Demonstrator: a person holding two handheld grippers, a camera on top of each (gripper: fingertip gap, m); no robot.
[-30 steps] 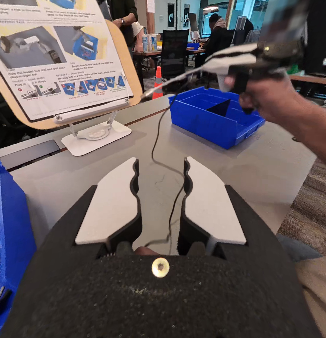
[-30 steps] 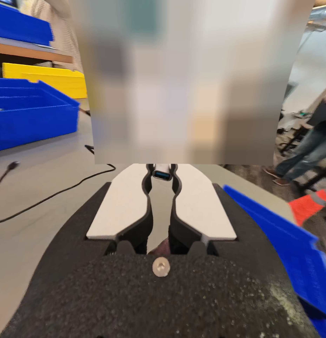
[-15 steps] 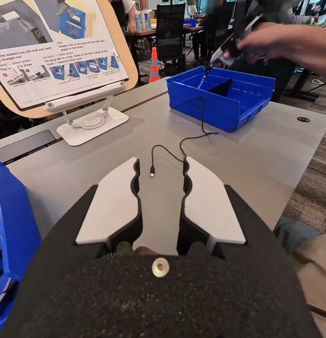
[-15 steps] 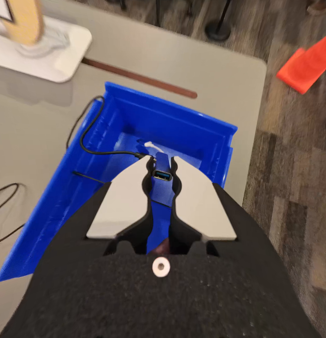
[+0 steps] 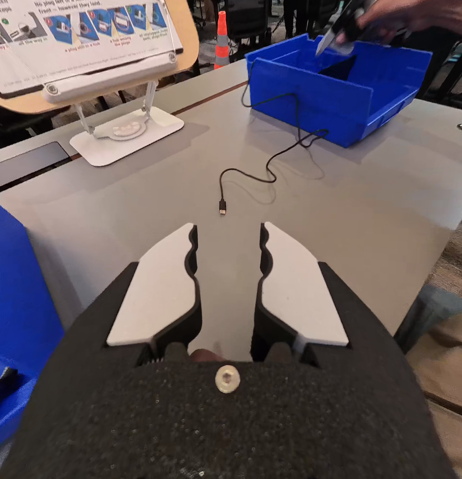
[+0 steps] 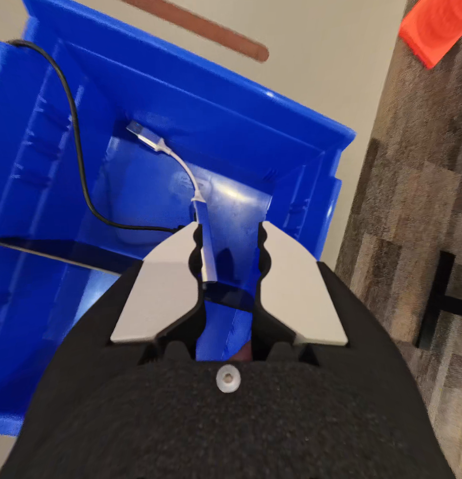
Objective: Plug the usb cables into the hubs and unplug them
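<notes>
In the right wrist view my right gripper (image 6: 228, 225) is open above the far compartment of a blue bin (image 6: 224, 108). A slim silver hub (image 6: 207, 254) with a short white lead and USB plug (image 6: 147, 136) lies in the bin, between my jaws and close to the left finger. A thin black cable (image 6: 77, 145) runs over the bin wall to the hub's side; the joint is hidden behind my finger. In the left wrist view my left gripper (image 5: 228, 225) is open and empty over the grey table (image 5: 367, 207). The cable's free plug (image 5: 222, 207) lies just ahead of it.
The blue bin (image 5: 315, 103) stands at the table's far right, with the right gripper (image 5: 330, 44) and a hand above it. An instruction board on a white stand (image 5: 126, 134) is at the far left. Another blue bin (image 5: 14, 298) is at my left. An orange cone (image 5: 222, 39) stands behind. The tips of one gripper are about 55 centimetres away from the tips of the other.
My right gripper swung over the blue bin, lowered into it and opened, letting go of the hub. The cable's free plug came to rest on the table. My left gripper stayed open.
</notes>
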